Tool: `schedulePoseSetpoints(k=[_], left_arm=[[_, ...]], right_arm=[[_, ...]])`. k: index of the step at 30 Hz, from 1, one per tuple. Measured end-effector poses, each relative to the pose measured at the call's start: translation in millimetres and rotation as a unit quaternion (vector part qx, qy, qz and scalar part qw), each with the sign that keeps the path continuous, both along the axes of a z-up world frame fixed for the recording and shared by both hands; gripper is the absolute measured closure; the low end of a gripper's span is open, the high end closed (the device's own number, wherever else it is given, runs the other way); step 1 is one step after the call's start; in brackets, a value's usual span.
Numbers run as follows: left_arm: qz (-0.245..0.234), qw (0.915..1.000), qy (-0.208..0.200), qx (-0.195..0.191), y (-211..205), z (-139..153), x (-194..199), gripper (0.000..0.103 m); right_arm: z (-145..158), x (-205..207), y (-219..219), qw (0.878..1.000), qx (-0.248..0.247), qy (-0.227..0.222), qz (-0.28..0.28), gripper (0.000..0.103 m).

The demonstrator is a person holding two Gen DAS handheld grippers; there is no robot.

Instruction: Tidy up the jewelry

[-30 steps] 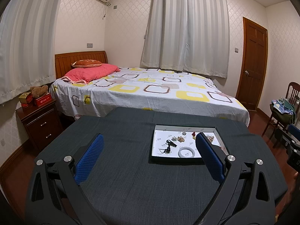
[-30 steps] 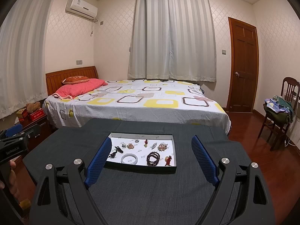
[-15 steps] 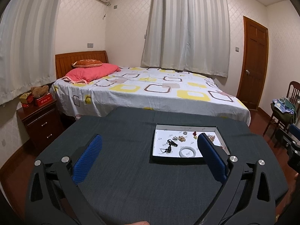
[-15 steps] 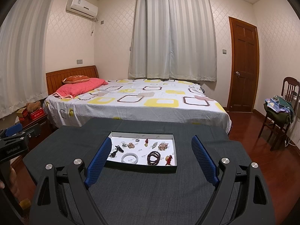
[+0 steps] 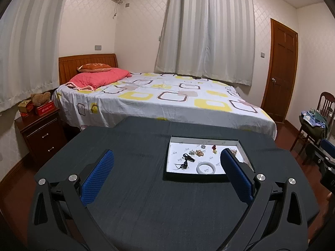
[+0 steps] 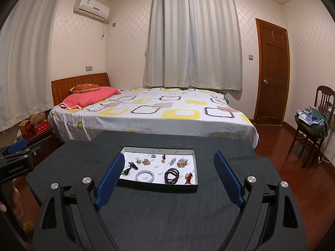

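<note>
A shallow dark-rimmed tray with a white floor lies on the dark cloth table. In it are a white bangle, a dark red bead bracelet, a red charm, a black cord piece and several small brooches. My right gripper is open and empty, held above the table just in front of the tray. My left gripper is open and empty, left of the tray; the bangle shows near its right finger.
A bed stands beyond the table's far edge. A nightstand is at the left, a chair with clothes at the right, a door behind. The left gripper's body shows in the right wrist view.
Both grippers have shifted only slightly; the left view has drifted a little, with the tray sitting marginally lower. Both grippers stay open and empty.
</note>
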State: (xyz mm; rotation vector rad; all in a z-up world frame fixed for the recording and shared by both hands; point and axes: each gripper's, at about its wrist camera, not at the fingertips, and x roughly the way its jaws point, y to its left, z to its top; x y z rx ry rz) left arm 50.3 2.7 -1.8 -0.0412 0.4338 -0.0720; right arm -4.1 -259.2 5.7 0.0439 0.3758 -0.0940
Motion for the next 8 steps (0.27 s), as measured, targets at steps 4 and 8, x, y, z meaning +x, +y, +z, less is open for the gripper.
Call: schedulePoseSetpoints(k=[4, 8], left_arm=[[0.013, 0.9998, 0.012, 0.002, 0, -6, 7, 0.004], [0.017, 0.9996, 0.024, 0.001, 1, -14, 14, 0.004]], right_arm=[[-6, 2, 3, 1.0, 0.002, 0.006, 0.0, 0.019], [-13, 7, 4, 1.0, 0.006, 0.014, 0.0, 0.019]])
